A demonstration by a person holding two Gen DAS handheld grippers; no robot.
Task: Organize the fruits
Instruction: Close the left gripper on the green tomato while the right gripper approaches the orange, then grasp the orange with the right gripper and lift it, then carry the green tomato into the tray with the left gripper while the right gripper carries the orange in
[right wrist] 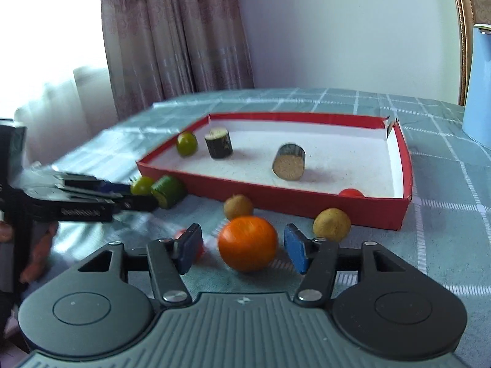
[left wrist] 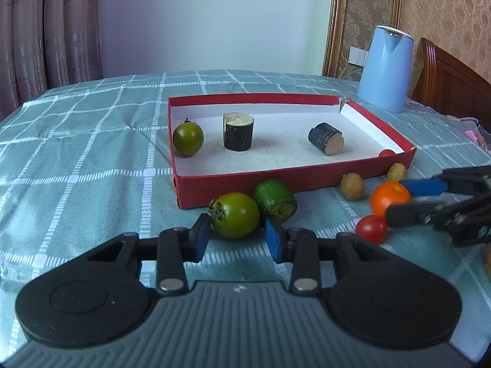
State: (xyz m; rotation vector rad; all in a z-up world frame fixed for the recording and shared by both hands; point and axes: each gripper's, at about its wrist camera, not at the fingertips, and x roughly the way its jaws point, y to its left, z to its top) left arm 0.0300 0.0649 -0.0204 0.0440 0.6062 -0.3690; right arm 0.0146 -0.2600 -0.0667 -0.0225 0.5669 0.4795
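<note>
A red box (left wrist: 233, 187) (right wrist: 307, 204) with a white floor holds a green tomato (left wrist: 187, 139), two dark cane pieces (left wrist: 238, 131) (left wrist: 326, 138) and a red cherry tomato (left wrist: 386, 153). In front of it lie a green tomato (left wrist: 234, 215), a green cane piece (left wrist: 275, 198), an orange (left wrist: 389, 197) (right wrist: 248, 243), a cherry tomato (left wrist: 371, 228) and two brown longans (left wrist: 352, 186) (left wrist: 396, 172). My left gripper (left wrist: 237, 239) is open around the green tomato. My right gripper (right wrist: 242, 250) is open around the orange.
A blue kettle (left wrist: 386, 69) stands behind the box at the right. A wooden headboard (left wrist: 451, 79) is at the far right. Curtains (left wrist: 49, 30) hang behind the checked cloth (left wrist: 76, 159), whose edge falls away at the left.
</note>
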